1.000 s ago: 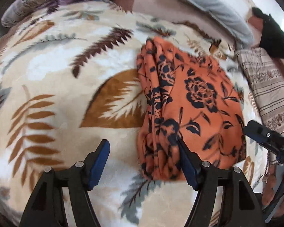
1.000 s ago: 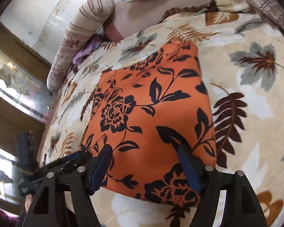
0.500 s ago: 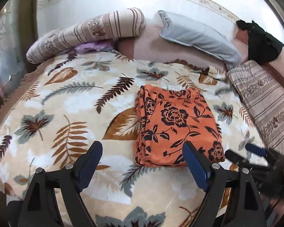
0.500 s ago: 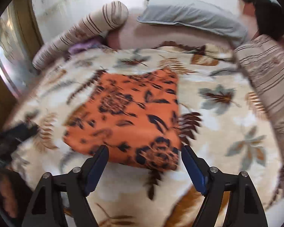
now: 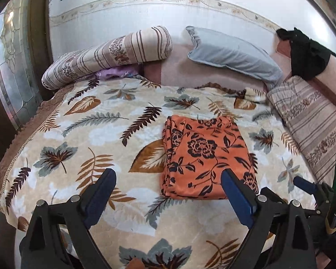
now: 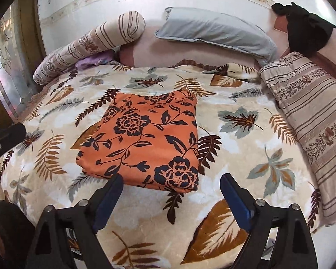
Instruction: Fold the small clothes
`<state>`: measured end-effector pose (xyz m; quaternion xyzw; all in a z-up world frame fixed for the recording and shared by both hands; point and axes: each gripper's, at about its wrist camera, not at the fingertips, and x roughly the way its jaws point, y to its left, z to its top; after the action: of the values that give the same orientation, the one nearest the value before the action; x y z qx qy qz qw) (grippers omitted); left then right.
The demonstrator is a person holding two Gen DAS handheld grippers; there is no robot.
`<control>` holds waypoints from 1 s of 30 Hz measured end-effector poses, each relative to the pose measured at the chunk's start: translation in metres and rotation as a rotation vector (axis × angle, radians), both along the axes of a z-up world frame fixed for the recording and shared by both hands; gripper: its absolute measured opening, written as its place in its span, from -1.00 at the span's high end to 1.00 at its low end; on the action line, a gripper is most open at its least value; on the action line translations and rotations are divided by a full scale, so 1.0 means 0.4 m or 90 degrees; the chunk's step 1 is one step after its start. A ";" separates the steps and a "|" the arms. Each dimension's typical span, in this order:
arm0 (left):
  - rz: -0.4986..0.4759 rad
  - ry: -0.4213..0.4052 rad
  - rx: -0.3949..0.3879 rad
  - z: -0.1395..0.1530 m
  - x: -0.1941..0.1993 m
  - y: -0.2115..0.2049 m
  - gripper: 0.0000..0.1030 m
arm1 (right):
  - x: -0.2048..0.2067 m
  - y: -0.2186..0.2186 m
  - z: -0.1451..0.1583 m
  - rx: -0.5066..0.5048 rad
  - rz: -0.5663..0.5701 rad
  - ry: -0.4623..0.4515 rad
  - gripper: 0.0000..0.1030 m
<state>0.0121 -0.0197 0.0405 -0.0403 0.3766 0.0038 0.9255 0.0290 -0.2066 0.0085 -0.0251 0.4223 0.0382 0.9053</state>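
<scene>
Both tools hang above the near edge of the bed with nothing between their blue pads. The left tool (image 5: 168, 191) and the right tool (image 6: 171, 191) each have the jaws spread wide, and the jaws have just been opening more, so I judge that the cloth has been let go on purpose and the hands are pulled away so as not to disturb it. In the left view the right tool shows at the right edge, beside the cloth and not touching it.

The orange cloth (image 6: 145, 141) lies in the middle of the leaf-pattern blanket (image 6: 246, 152), well apart from the grey pillow (image 6: 215, 31), the striped bolster (image 6: 89, 44) and the striped cushion (image 6: 313, 116). This free place probably gives room for folding.

It looks like a neat, almost square packet with a black flower print. The top face is flat and smooth. On its left side, in the left view, several layers (image 5: 170, 148) are stacked in soft ridges; the right and near edges are rounded folds. It seems thin and soft, and the fold appears finished.
</scene>
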 end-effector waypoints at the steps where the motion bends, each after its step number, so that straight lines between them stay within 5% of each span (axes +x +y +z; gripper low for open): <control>1: -0.001 0.001 -0.002 -0.001 -0.001 -0.001 -0.84 | -0.001 0.002 -0.003 -0.002 0.000 0.002 -0.76; 30: 0.009 0.042 0.054 -0.053 0.063 -0.020 -0.84 | 0.043 0.015 -0.027 -0.002 -0.001 0.020 -0.76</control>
<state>0.0372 -0.0276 0.0191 -0.0033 0.4063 0.0275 0.9133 0.0463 -0.2005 -0.0023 -0.0253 0.4364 0.0375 0.8986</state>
